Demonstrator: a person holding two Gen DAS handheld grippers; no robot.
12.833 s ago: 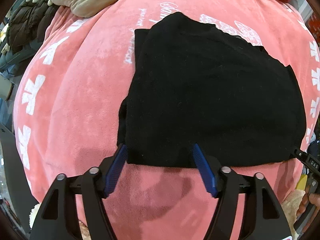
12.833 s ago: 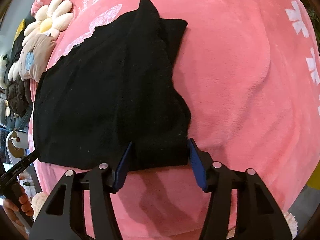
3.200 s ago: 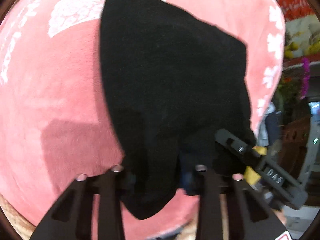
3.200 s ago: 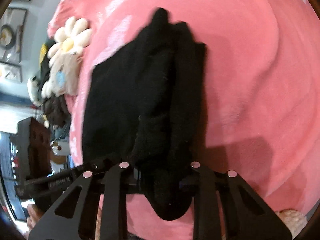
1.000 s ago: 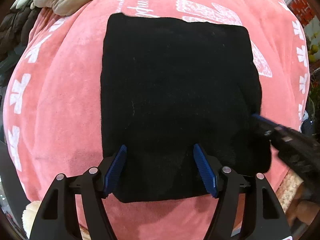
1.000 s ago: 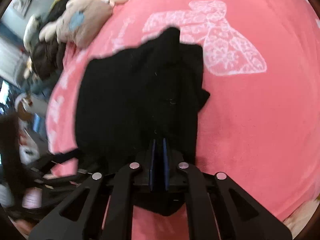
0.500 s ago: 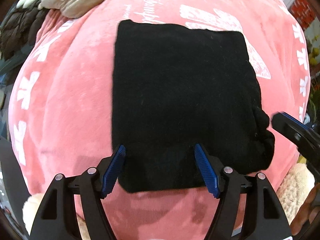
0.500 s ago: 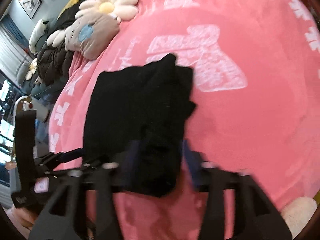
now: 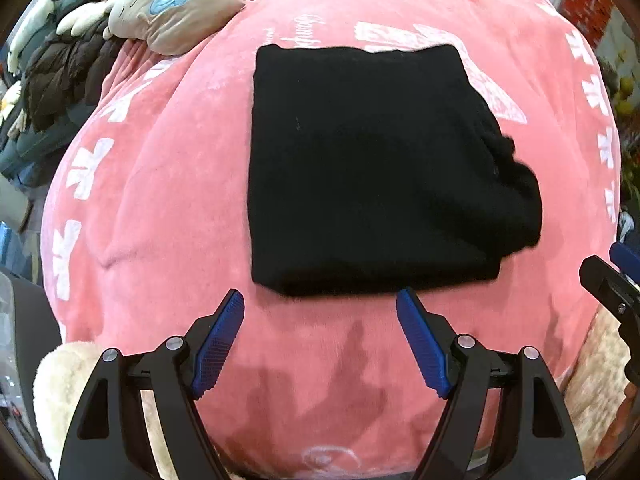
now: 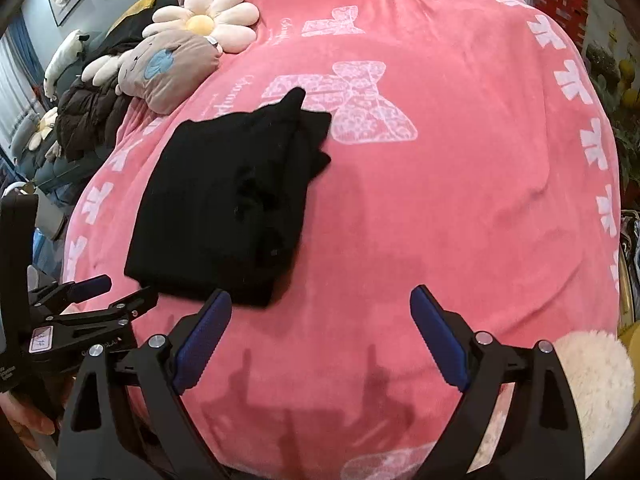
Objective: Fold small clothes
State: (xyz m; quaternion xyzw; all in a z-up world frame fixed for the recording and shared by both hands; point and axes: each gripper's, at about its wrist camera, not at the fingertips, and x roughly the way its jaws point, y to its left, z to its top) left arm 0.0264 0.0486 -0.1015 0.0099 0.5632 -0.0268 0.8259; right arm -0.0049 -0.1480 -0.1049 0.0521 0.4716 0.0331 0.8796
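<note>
A black garment (image 9: pixel 360 168) lies folded into a squarish stack on the pink plush blanket (image 9: pixel 152 200). Its right side is bunched and uneven. My left gripper (image 9: pixel 320 300) hovers just short of the stack's near edge, its jaws opening, with nothing between the blue pads. In the right wrist view the same garment (image 10: pixel 232 200) sits left of centre. My right gripper (image 10: pixel 320 300) is off its near right corner, jaws opening wide over bare blanket and holding nothing. The other gripper shows at the edge of each view.
A flower cushion (image 10: pixel 208 20) and a beige plush toy (image 10: pixel 168 68) lie at the blanket's far left, beside a dark jacket (image 10: pixel 84 116). A cream fluffy cushion (image 10: pixel 592 380) sits at the near right edge. White bow prints (image 10: pixel 344 100) mark the blanket.
My right gripper has let go of the garment's right edge and opened wide. Both grippers have drawn back from the stack, which now lies free on the blanket.
</note>
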